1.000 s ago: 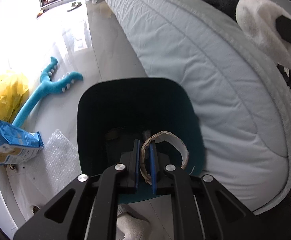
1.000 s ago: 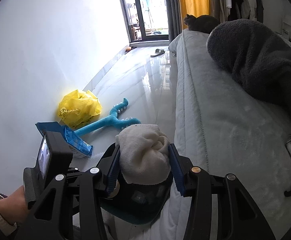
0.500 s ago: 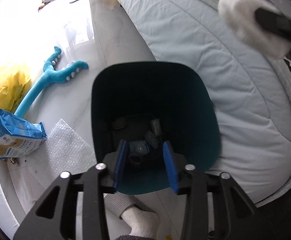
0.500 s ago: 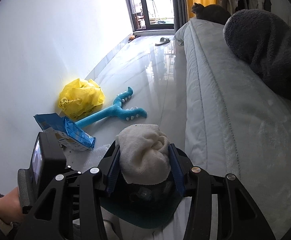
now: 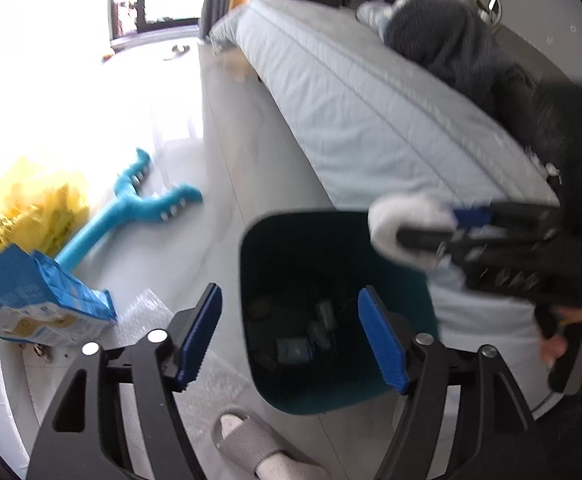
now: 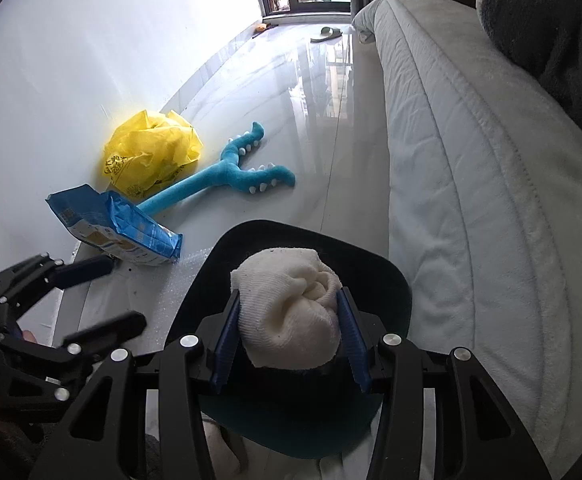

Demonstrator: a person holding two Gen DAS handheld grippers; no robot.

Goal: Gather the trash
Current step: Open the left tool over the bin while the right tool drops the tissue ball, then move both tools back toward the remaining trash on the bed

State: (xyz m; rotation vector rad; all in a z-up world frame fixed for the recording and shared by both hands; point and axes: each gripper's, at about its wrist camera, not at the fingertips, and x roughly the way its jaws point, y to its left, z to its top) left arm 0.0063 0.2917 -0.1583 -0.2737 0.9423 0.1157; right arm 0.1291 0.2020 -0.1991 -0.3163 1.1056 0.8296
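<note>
Over dark teal bin (image 6: 387, 280), beside bed edge: white sock bundle (image 6: 289, 312) pinched in right gripper (image 6: 289, 338).

Sock balled up, roughly round, no clear long axis; gathered folds facing up and right in right wrist view, blue pads (image 6: 227, 344) pressed into both flanks. Seen from left wrist view as white lump (image 5: 407, 232) at bin (image 5: 267, 384) rim, protruding leftward from right gripper (image 5: 431, 236). Left gripper (image 5: 291, 340) empty, jaws spread wide, just been opening; nothing between blue pads (image 5: 199, 340), bin mouth directly below. Small dark scraps (image 5: 299, 344) at bin bottom, blurred. On floor well left of bin: blue packet (image 6: 119, 232), yellow plastic bag (image 6: 151, 152), teal plush toy (image 6: 227, 176), bubble wrap (image 5: 147, 316) just beside bin. Grey slipper (image 5: 247, 448) near bin base.
</note>
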